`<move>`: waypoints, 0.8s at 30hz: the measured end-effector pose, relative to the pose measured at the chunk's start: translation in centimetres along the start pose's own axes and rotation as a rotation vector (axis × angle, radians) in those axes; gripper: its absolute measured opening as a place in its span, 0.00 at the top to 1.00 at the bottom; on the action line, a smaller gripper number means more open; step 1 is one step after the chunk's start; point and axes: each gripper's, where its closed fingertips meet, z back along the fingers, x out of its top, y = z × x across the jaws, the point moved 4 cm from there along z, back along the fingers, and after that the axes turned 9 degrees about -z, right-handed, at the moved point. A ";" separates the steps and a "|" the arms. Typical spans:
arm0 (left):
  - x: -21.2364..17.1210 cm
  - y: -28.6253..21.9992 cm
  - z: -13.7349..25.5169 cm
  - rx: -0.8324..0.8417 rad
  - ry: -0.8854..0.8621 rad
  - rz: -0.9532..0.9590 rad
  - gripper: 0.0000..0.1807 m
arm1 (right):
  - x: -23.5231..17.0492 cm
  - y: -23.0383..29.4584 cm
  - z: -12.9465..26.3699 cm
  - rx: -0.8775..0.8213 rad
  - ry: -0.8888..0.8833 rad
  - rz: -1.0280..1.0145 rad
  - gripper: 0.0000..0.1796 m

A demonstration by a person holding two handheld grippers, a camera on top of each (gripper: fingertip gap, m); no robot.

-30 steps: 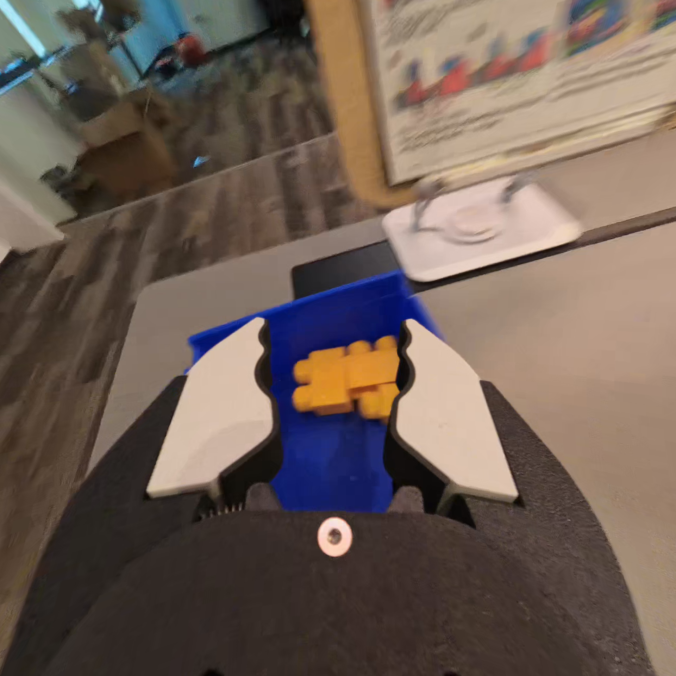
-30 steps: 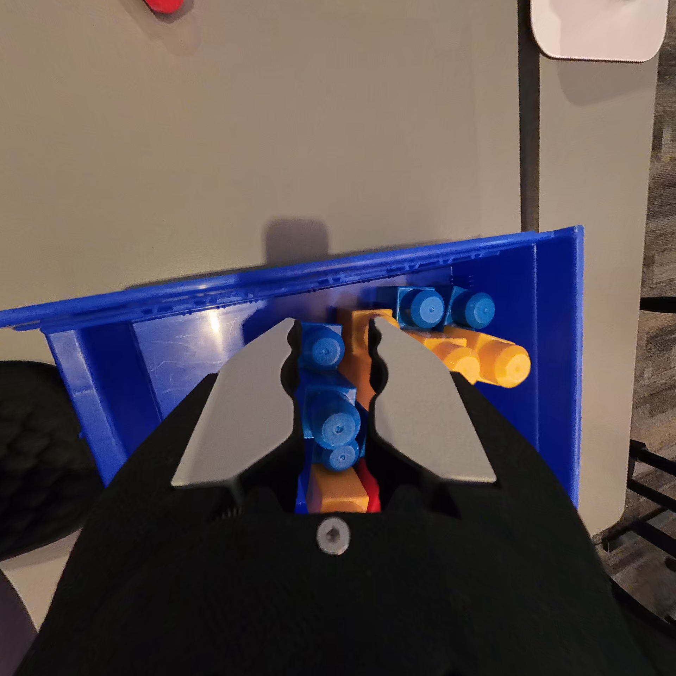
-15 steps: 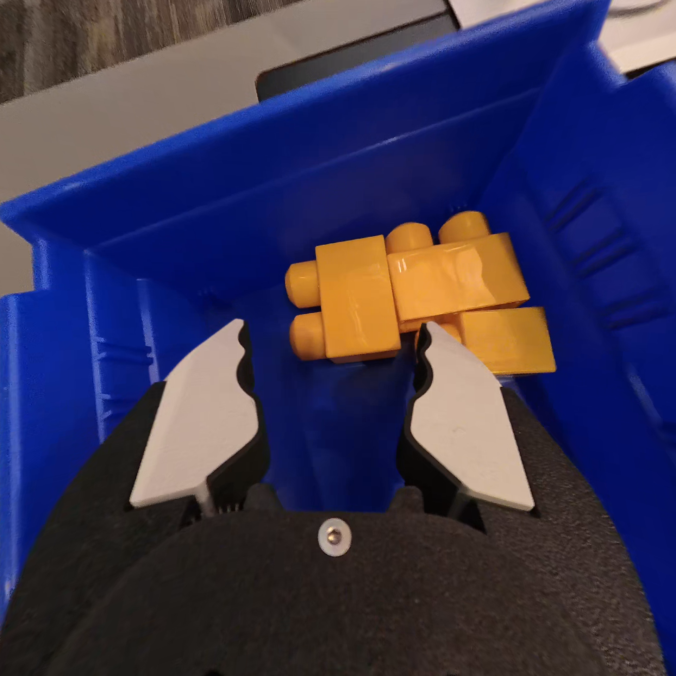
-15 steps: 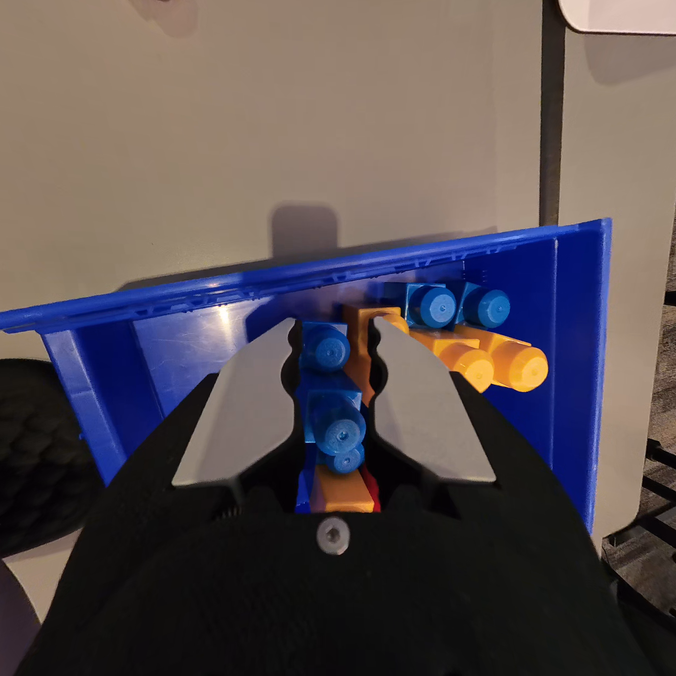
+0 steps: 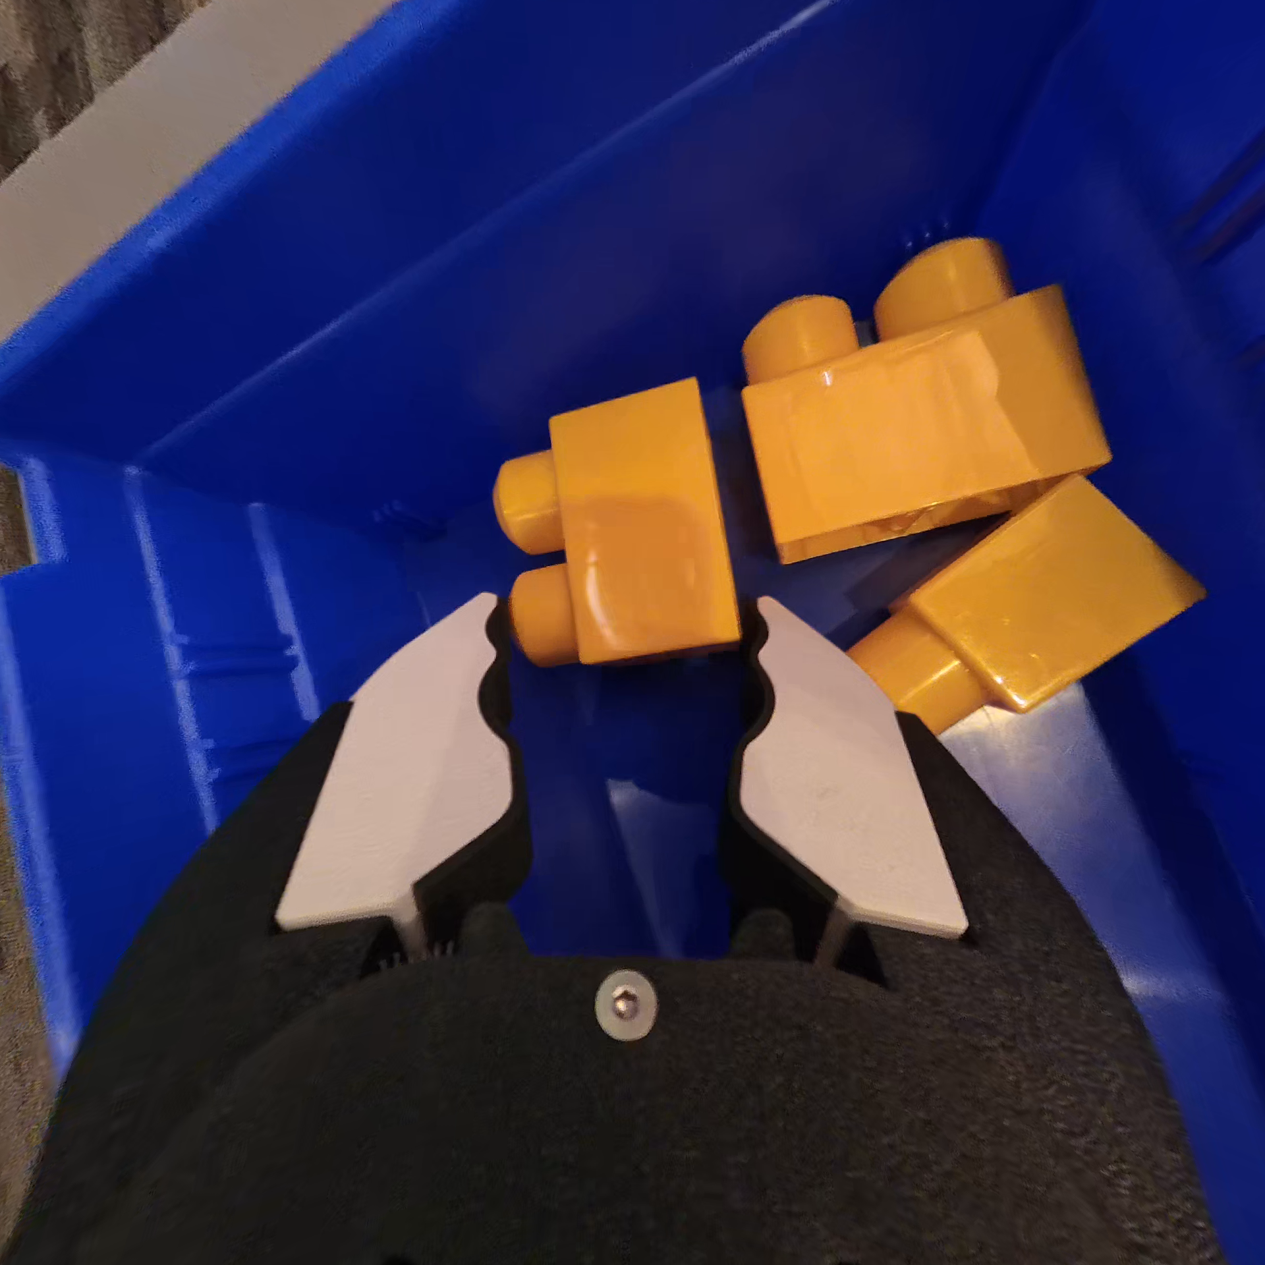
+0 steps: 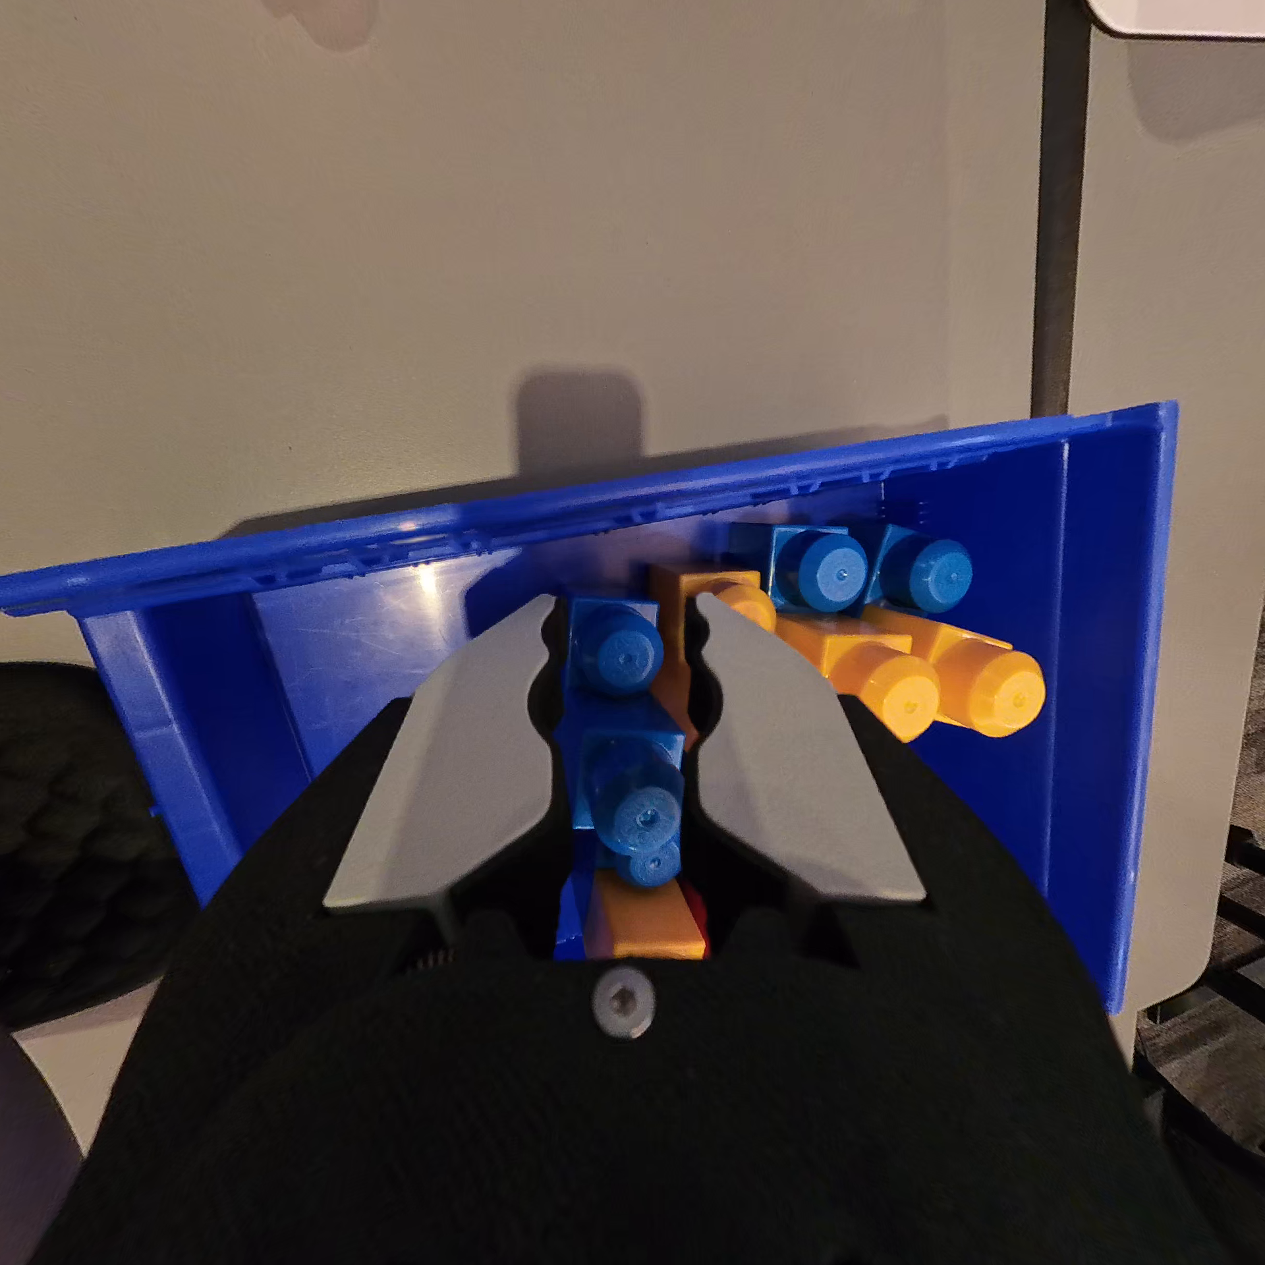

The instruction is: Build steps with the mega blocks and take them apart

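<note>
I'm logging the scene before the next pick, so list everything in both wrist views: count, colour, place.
Bin: one, blue, seen from inside in the left wrist view; the right wrist view also shows a blue bin.
Loose orange blocks: three, orange, on the bin floor in the left wrist view.
Block assembly: one, blue and orange blocks with a bit of red, between the right gripper's fingers, reaching into the bin.
Table: grey, under the bin.
White flat object: one, at the table's far right corner, mostly cut off.
Left gripper: open, tips either side of the nearest orange block.
Right gripper: shut on the block assembly.
</note>
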 end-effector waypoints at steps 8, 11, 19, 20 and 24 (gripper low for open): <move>2.0 1.8 6.6 0.030 -0.162 0.046 0.72 | 0.3 -0.1 0.5 -0.022 -0.026 -0.002 0.81; 3.8 1.2 10.1 -0.030 -0.287 0.066 0.77 | 1.2 -0.2 1.0 -0.033 -0.076 -0.014 0.81; 5.8 -1.4 14.3 -0.053 -0.349 -0.048 0.77 | 2.7 0.2 1.6 -0.075 -0.090 0.030 0.82; 6.3 -2.0 15.0 -0.061 -0.373 -0.066 0.77 | 2.8 0.1 1.8 -0.098 -0.082 0.022 0.82; 8.5 -5.2 18.4 -0.107 -0.492 -0.148 0.77 | 3.5 -0.7 3.8 -0.239 -0.067 -0.024 0.82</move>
